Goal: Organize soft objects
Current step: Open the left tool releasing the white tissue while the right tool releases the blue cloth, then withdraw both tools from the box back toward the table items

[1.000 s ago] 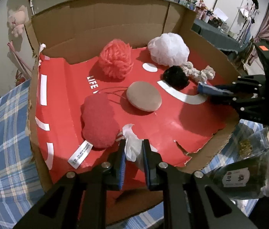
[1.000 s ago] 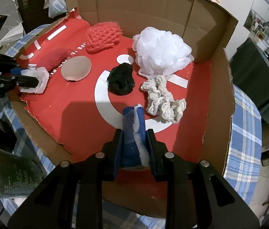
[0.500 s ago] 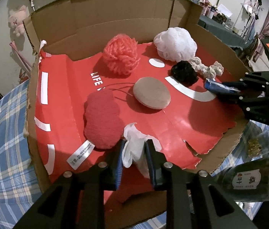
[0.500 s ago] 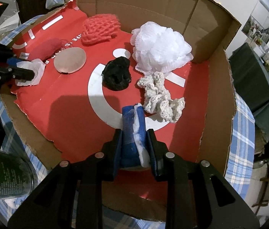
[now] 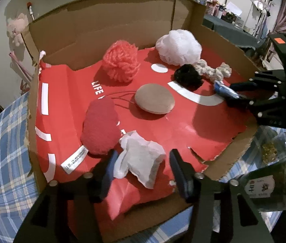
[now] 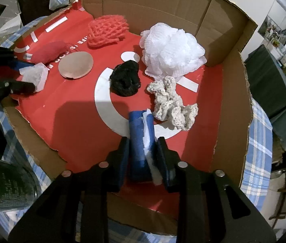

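A big cardboard box (image 5: pixel 106 26) with a red floor sits on a blue checked cloth (image 5: pixel 3 162), and all the soft things lie inside it. In the right wrist view, the biggest one, a white puffy mesh ball (image 6: pixel 171 50), is at 1 o'clock from the middle of the box floor. A pink net sponge (image 6: pixel 107 30) lies at 11 o'clock near the back wall. A dark red fuzzy pad (image 6: pixel 49 51) is far out at 10 o'clock. A round tan pad (image 6: pixel 76 64) lies flat just beside it. A cream knitted lump (image 6: pixel 171 105) sits at 3 o'clock, and a small black fuzzy lump (image 6: pixel 125 80) is near the middle. The left gripper (image 5: pixel 143 162) has just been opening; its 2 fingers stand wide, one on each side of a white crumpled tissue packet (image 5: pixel 141 158) that rests loose on the red floor at 6 o'clock in the left wrist view. The right gripper (image 6: pixel 143 151) has just been opening a little too; a blue and white roll (image 6: pixel 141 141) stands between its narrow fingers, and a thin gap shows at the left finger.
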The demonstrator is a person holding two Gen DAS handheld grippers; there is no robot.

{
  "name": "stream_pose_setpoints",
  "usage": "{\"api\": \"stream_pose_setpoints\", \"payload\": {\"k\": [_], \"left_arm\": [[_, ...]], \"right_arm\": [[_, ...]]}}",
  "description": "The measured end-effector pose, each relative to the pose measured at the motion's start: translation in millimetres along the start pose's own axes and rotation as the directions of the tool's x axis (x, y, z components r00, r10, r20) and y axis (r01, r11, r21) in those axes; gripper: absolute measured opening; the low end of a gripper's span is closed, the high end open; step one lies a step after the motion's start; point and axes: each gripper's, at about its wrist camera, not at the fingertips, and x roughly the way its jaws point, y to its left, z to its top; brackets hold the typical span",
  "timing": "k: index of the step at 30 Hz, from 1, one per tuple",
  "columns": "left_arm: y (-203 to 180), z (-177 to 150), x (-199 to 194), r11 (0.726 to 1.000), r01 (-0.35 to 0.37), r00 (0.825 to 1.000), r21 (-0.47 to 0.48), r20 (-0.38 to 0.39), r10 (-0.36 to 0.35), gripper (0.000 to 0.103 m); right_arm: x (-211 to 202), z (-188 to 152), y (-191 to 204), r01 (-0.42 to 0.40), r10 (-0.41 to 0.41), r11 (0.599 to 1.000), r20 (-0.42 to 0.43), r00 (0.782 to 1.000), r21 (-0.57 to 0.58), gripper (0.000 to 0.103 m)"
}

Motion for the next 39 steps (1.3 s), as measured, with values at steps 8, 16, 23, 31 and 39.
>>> {"api": "stream_pose_setpoints", "payload": {"k": [8, 16, 23, 31, 39], "left_arm": [[-11, -7, -45, 0.999, -0.029, 0.99, -0.025, 0.138, 0.032, 0.086], [-41, -31, -108, 0.994, -0.085, 0.938, -0.063, 0.332, 0.101, 0.1], [-72, -61, -153, 0.988, -0.132, 0.879, -0.085, 0.452, 0.156, 0.103], [-92, -101, -175, 0.984, -0.087, 0.854, -0.153, 0.497, 0.153, 0.103], [-119, -141, -175, 0.977, -0.1, 0.826, -0.188, 0.532, 0.187, 0.103]], "right_arm": [[-22, 0, 3, -0.009, 0.007, 1.0, 0.059, 0.998, 0.027, 0.054], [-86, -13, 1, 0.015, -0.034, 0.995, 0.193, 0.981, 0.097, 0.069], [-158, -43, 18, 0.017, -0.071, 0.987, 0.344, 0.936, 0.158, 0.079], [-201, -95, 52, 0.032, -0.123, 0.978, 0.444, 0.888, 0.207, 0.085], [-201, -141, 79, -0.005, -0.121, 0.965, 0.462, 0.879, 0.264, 0.085]]}}
